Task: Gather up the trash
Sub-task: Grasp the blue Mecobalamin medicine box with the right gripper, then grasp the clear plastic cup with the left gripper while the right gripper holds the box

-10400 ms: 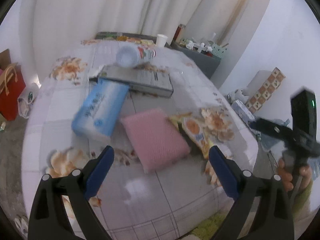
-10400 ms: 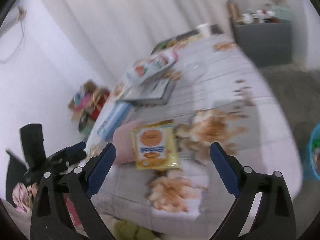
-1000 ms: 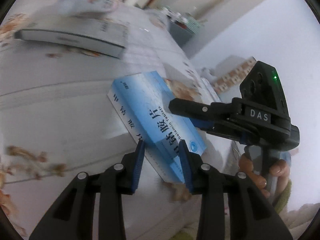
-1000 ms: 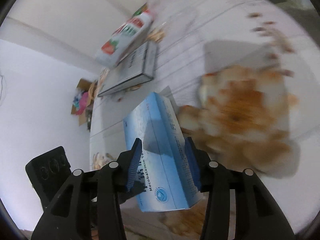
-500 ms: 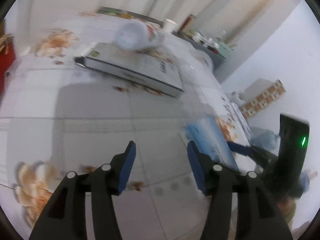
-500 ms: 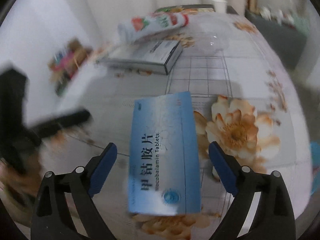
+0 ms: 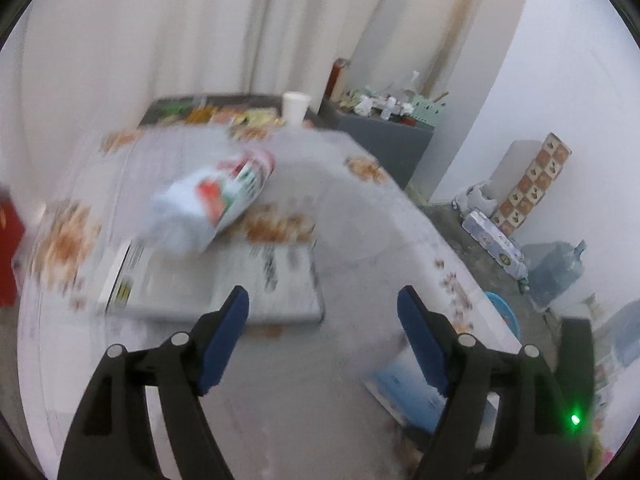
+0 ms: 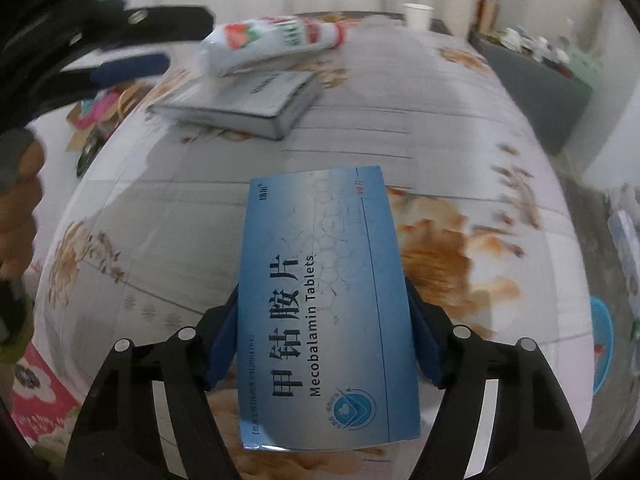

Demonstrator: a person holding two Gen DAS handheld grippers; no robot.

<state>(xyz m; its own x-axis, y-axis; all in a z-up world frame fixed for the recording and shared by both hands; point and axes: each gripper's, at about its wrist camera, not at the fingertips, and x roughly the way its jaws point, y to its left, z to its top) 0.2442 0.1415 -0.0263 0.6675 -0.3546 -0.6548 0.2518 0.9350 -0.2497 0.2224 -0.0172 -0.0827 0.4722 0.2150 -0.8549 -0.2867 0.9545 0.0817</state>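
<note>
One round table with a floral cover carried a grey book and a red-and-white pouch lying on it. Right gripper, jaws just closing, clamped the blue tablet box across its width. Left gripper, jaws just widening, stood spread and empty above the table.

Blue tablet box on white tablecloth with orange flowers.

Both wrist views tilt down, close — sharing the table
</note>
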